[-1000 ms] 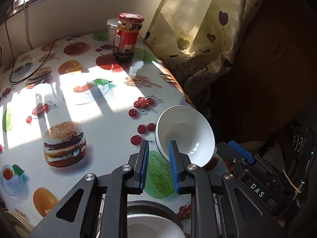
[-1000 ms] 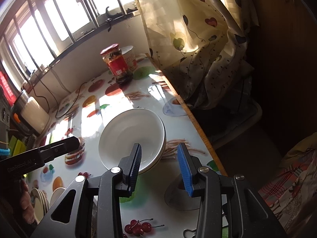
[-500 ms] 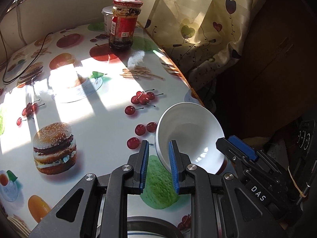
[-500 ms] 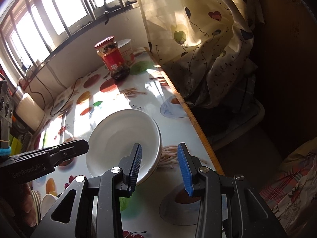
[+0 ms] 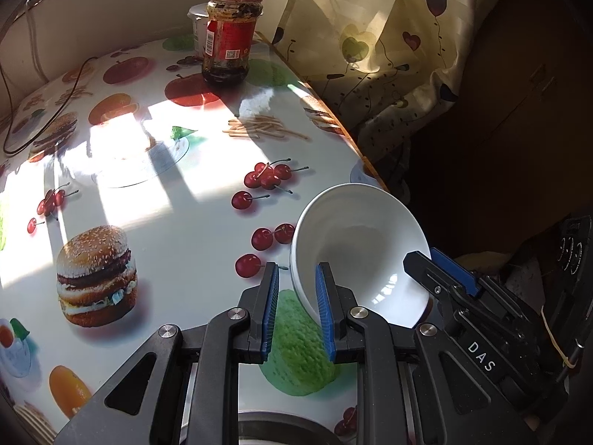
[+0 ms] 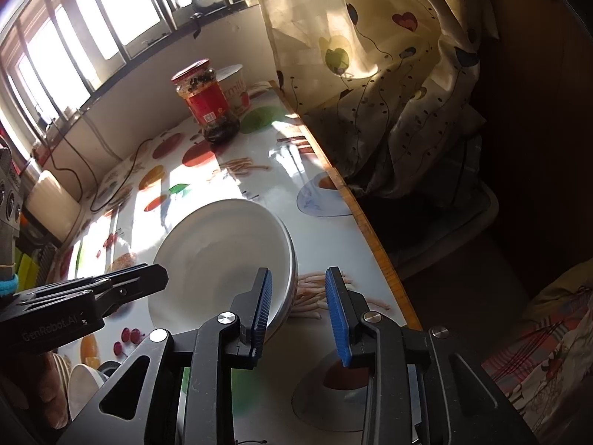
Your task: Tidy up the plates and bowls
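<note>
Gripping glossy round white bowl, left tongs, blue ribbed pads.

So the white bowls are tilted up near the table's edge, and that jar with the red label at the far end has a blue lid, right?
Not quite. The jar with the red label has a red lid, not a blue one; the left wrist view shows it clearly at the far end of the table. The rest holds: the white bowls are tilted up near the table's edge.

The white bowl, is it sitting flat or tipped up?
Tipped: the white bowl leans on edge, its rim between the left gripper pads.
</note>
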Demonstrator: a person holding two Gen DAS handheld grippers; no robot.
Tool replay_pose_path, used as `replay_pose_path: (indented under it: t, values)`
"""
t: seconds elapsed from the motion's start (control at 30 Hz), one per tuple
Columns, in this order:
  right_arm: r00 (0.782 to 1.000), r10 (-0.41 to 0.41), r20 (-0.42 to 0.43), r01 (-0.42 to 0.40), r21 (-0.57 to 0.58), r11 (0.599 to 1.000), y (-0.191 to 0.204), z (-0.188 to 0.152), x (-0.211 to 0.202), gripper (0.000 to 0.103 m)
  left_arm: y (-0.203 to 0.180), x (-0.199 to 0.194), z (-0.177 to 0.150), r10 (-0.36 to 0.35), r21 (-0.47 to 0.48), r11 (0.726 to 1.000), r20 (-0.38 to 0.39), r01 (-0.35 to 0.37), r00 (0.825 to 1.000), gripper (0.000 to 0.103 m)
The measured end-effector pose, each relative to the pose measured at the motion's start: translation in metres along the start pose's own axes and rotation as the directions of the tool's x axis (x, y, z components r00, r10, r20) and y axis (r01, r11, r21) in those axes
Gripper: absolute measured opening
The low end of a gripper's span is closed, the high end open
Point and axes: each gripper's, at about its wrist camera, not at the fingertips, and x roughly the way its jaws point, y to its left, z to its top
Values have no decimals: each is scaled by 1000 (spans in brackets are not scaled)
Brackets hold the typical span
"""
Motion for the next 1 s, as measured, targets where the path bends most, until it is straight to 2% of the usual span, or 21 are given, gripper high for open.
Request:
replay_pose_path:
  t: [0.27, 0.33, 1.0]
  values:
    - [1000, 10, 2, -10, -6, 1000, 0, 1, 2, 18, 0, 4, 0, 15, 5, 1000, -4, -15, 1000, 21]
    - [1000, 18, 3, -18, -2, 1000, 0, 1, 2, 16, 1, 4, 0, 12, 4, 1000, -6, -12, 1000, 17]
    - [999, 31, 12, -31, 2, 1000, 2, 2, 3, 11, -4, 6, -2, 9, 11, 1000, -1, -9, 1000, 10]
